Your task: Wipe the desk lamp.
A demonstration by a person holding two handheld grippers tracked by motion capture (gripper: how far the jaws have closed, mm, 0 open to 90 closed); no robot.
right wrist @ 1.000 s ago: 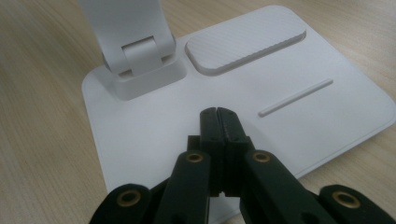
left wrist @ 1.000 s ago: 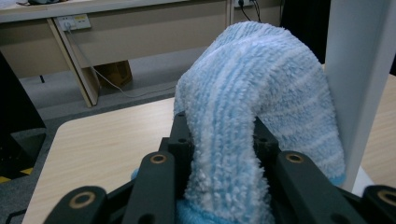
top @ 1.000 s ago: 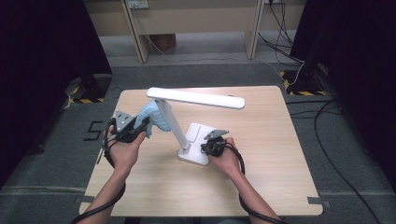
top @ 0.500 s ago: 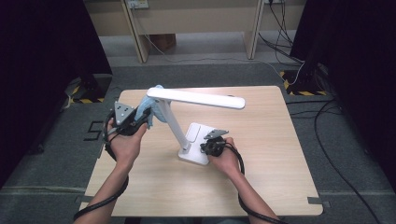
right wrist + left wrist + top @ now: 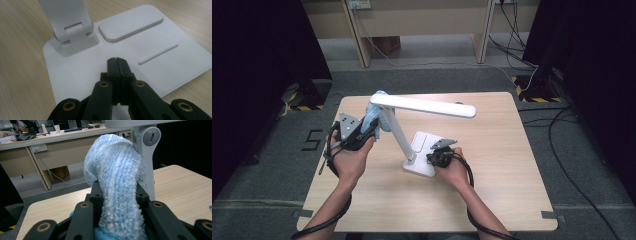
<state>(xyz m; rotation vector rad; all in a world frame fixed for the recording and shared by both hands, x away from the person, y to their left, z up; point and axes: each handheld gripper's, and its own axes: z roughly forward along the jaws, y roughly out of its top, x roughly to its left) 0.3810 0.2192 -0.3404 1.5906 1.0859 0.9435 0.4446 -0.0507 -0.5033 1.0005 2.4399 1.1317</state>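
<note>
A white desk lamp (image 5: 424,106) stands mid-table, its long head level over a slanted arm (image 5: 397,134) and a flat base (image 5: 422,150). My left gripper (image 5: 371,126) is shut on a blue-and-white fluffy cloth (image 5: 117,182), which it presses against the top of the lamp arm near the hinge (image 5: 150,137). In the high view the cloth (image 5: 374,114) bunches just below the head's left end. My right gripper (image 5: 117,62) is shut with nothing in it, tips resting on the lamp base (image 5: 82,72) beside the arm's foot. In the high view the right gripper (image 5: 438,156) sits at the base's right edge.
The wooden table (image 5: 492,175) has bare room to the right and front of the lamp. Cables (image 5: 562,150) trail over the grey floor at the right. Wooden desk legs (image 5: 357,30) stand behind the table.
My left hand has carried the cloth up the lamp arm to just under the head. The right hand and the lamp base have stayed put.
</note>
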